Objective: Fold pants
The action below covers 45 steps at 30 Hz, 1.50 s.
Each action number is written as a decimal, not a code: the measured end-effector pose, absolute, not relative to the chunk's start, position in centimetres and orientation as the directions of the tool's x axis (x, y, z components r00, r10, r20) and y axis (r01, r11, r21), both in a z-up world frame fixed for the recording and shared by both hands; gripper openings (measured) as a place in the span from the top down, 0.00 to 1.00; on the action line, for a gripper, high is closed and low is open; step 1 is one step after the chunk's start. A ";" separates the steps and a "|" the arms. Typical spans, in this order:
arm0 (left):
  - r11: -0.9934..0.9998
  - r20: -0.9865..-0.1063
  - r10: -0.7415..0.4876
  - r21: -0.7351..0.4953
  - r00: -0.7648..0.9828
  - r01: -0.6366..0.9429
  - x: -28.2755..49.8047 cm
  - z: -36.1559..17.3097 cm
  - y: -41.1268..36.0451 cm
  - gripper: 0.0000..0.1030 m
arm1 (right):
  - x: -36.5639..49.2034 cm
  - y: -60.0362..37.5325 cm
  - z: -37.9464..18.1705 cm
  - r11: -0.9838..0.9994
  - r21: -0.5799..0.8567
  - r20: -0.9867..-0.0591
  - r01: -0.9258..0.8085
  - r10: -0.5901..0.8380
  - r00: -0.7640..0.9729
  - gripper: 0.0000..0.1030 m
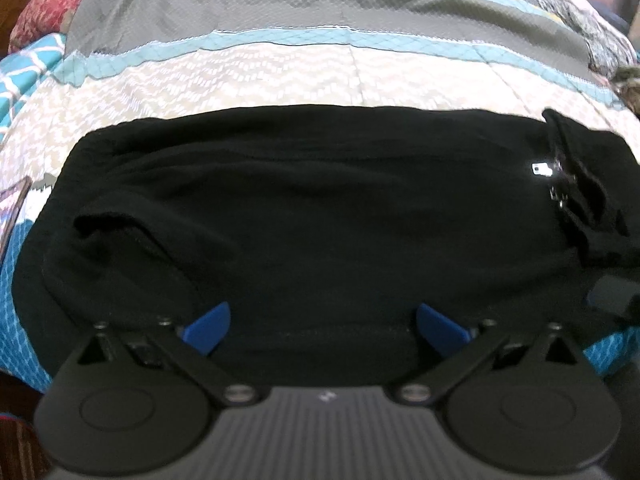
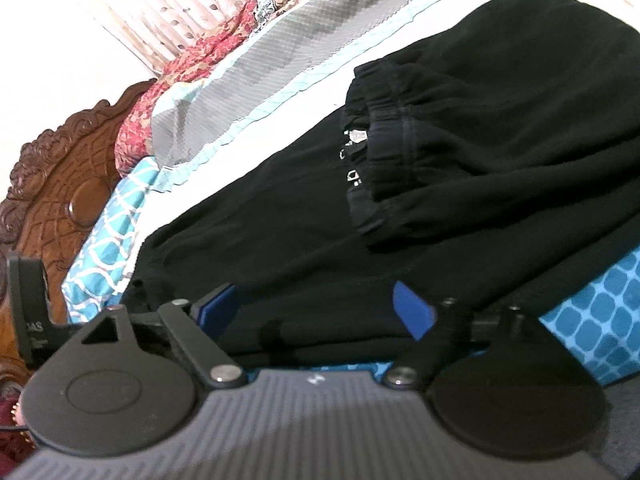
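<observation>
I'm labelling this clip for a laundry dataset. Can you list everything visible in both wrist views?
pants: one, black, folded, lying on the quilt.
waistband: one, black, gathered, on top of the folded pants.
quilt: one, patchwork of cream, grey, teal and red, covering the bed.
headboard: one, carved brown wood, at the bed's far end in the right wrist view.
curtain: one, pale with leaf print, behind the bed.
left gripper: black, blue fingers, open over the pants.
right gripper: black, blue fingers, open at the pants' near edge.
</observation>
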<state>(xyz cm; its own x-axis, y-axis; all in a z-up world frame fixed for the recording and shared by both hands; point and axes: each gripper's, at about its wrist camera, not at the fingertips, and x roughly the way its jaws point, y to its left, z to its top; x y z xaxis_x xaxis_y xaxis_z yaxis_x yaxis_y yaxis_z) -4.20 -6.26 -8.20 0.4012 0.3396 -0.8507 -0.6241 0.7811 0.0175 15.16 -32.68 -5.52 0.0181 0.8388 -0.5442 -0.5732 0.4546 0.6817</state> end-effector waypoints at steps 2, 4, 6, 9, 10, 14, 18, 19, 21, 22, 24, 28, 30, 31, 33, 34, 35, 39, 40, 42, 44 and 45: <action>0.784 -0.845 0.354 0.035 0.401 -0.619 -4.1 -8.4 -6.6 0.00 | 15.2 -32.7 -5.6 0.451 0.693 -0.537 -0.563 0.843 0.014 0.15; 0.788 -0.842 0.362 0.048 0.399 -0.614 -4.0 -8.5 -6.8 0.00 | 15.3 -32.8 -5.6 0.448 0.692 -0.536 -0.566 0.844 0.012 0.15; 0.790 -0.845 0.361 0.053 0.394 -0.611 -3.8 -8.5 -6.9 0.00 | 15.3 -32.8 -5.5 0.446 0.691 -0.536 -0.569 0.844 0.011 0.15; 0.787 -0.848 0.352 0.039 0.396 -0.615 -3.9 -8.4 -6.6 0.00 | 15.2 -32.8 -5.5 0.446 0.692 -0.536 -0.567 0.844 0.011 0.15; 0.787 -0.847 0.352 0.038 0.398 -0.616 -3.9 -8.4 -6.7 0.00 | 15.1 -32.8 -5.5 0.446 0.693 -0.535 -0.566 0.845 0.011 0.15; 0.793 -0.848 0.363 0.063 0.386 -0.605 -3.6 -8.4 -7.0 0.00 | 15.2 -32.9 -5.5 0.445 0.691 -0.536 -0.570 0.844 0.009 0.14; 0.795 -0.844 0.360 0.053 0.398 -0.605 -3.9 -8.4 -7.3 0.00 | 15.1 -32.9 -5.6 0.440 0.693 -0.532 -0.571 0.847 0.007 0.13; 0.795 -0.846 0.357 0.052 0.397 -0.605 -3.9 -8.4 -7.3 0.00 | 15.0 -32.9 -5.6 0.437 0.694 -0.530 -0.573 0.848 0.005 0.12; 0.795 -0.849 0.352 0.049 0.395 -0.604 -3.9 -8.4 -7.2 0.00 | 14.8 -32.7 -5.6 0.435 0.692 -0.529 -0.577 0.848 0.005 0.11; 0.796 -0.850 0.349 0.046 0.395 -0.604 -3.9 -8.3 -6.9 0.00 | 14.8 -32.7 -5.5 0.435 0.688 -0.532 -0.581 0.847 0.005 0.10; 0.797 -0.847 0.346 0.040 0.403 -0.602 -4.1 -8.0 -6.7 0.00 | 14.6 -32.5 -5.4 0.438 0.683 -0.536 -0.585 0.845 0.008 0.10; 0.816 -0.789 0.378 0.036 0.484 -0.577 -6.3 -5.6 -7.3 0.01 | 14.1 -32.3 -5.4 0.441 0.671 -0.540 -0.596 0.841 0.013 0.10; 0.818 -0.728 0.403 0.016 0.554 -0.575 -8.8 -3.7 -7.2 0.00 | 13.9 -32.2 -5.3 0.443 0.665 -0.543 -0.601 0.839 0.018 0.10; 0.811 -0.700 0.419 0.001 0.579 -0.585 -10.3 -2.8 -6.9 0.00 | 13.7 -32.0 -5.3 0.446 0.661 -0.546 -0.603 0.838 0.022 0.10; 0.775 -0.666 0.438 -0.061 0.604 -0.629 -13.5 -1.6 -5.4 0.00 | 13.5 -31.8 -5.2 0.452 0.647 -0.554 -0.615 0.832 0.029 0.10; 0.739 -0.664 0.436 -0.121 0.608 -0.662 -15.3 -1.3 -4.0 0.00 | 13.3 -31.6 -5.2 0.455 0.635 -0.560 -0.624 0.828 0.033 0.10; 0.702 -0.669 0.427 -0.180 0.609 -0.689 -16.7 -1.3 -2.9 0.00 | 13.1 -31.4 -5.1 0.457 0.621 -0.567 -0.637 0.823 0.038 0.10; 0.465 -0.684 0.377 -0.443 0.625 -0.766 -22.4 -3.5 2.7 0.00 | 12.1 -30.4 -4.9 0.459 0.570 -0.587 -0.681 0.808 0.053 0.06; 0.409 -0.683 0.360 -0.497 0.636 -0.765 -23.4 -4.3 3.9 0.00 | 11.9 -30.2 -4.9 0.460 0.559 -0.592 -0.690 0.804 0.056 0.05; 0.334 -0.662 0.317 -0.592 0.679 -0.733 -24.5 -5.8 5.5 0.00 | 11.6 -29.8 -4.9 0.462 0.539 -0.602 -0.704 0.796 0.062 0.05; 0.288 -0.650 0.273 -0.648 0.709 -0.705 -24.8 -7.2 6.6 0.00 | 11.6 -29.7 -4.9 0.463 0.534 -0.605 -0.707 0.794 0.064 0.04; 0.270 -0.647 0.251 -0.668 0.720 -0.694 -24.5 -8.0 7.2 0.00 | 11.8 -29.7 -5.0 0.463 0.536 -0.604 -0.706 0.794 0.062 0.04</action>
<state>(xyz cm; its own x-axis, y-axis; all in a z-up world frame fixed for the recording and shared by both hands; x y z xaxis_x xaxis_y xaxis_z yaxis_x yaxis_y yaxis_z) -24.53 7.18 -8.02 0.7204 0.2506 -0.6467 -0.6936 0.2697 -0.6680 11.79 -29.68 -4.95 0.0620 0.7943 -0.6044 -0.7061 0.4628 0.5359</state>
